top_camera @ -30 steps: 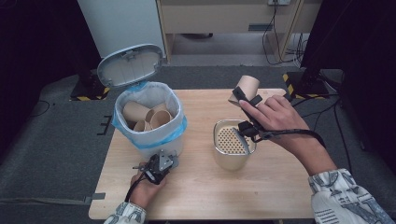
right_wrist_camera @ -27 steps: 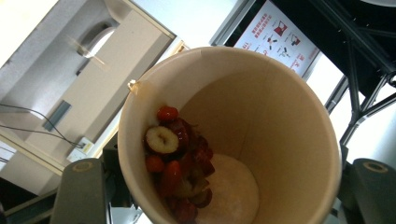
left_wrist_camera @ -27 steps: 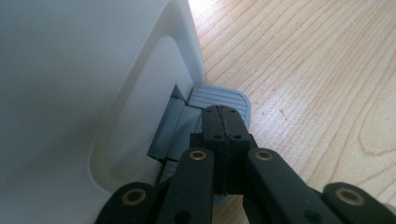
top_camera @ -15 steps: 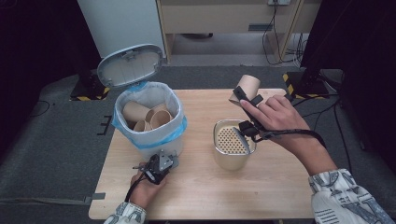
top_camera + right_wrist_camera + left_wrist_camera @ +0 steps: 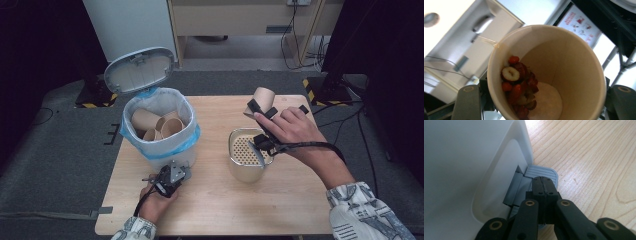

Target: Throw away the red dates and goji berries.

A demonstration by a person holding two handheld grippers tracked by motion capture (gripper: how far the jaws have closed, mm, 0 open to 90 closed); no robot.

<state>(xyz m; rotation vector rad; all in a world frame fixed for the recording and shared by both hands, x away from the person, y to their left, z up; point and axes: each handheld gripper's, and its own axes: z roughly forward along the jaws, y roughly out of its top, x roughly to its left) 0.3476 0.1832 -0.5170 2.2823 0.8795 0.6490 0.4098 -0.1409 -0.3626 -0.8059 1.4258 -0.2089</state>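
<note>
Right gripper view looks straight into the paper cup (image 5: 549,75) that the right gripper (image 5: 261,111) pinches by its sides, one black jaw on each flank; the cup lies tilted, mouth toward the camera, and a clump of red fruit scraps (image 5: 519,85) clings to its lower inner wall; from the high view the right hand (image 5: 290,131) holds that cup just behind the metal strainer tub (image 5: 246,155), whose perforated insert is bare; so the step in hand reads as tipping the leftovers out of the cup into the strainer, and the scraps have not yet slid out. Left gripper view shows the left gripper (image 5: 544,186) with its jaws pressed together, nothing between them, tips resting on the grey pedal (image 5: 541,173) at the foot of the white bin (image 5: 162,127); the lid (image 5: 141,70) stands raised, and several emptied cups (image 5: 155,125) lie inside the blue liner. The next move probably calls for bringing the cup's mouth over the strainer and tilting it further down, perhaps with a shake, since the fruit looks sticky; after that the cup belongs in the bin, so the left gripper should hold the pedal down meanwhile; the wooden table (image 5: 300,210) could catch spills if the mouth sits off the strainer's rim.
</note>
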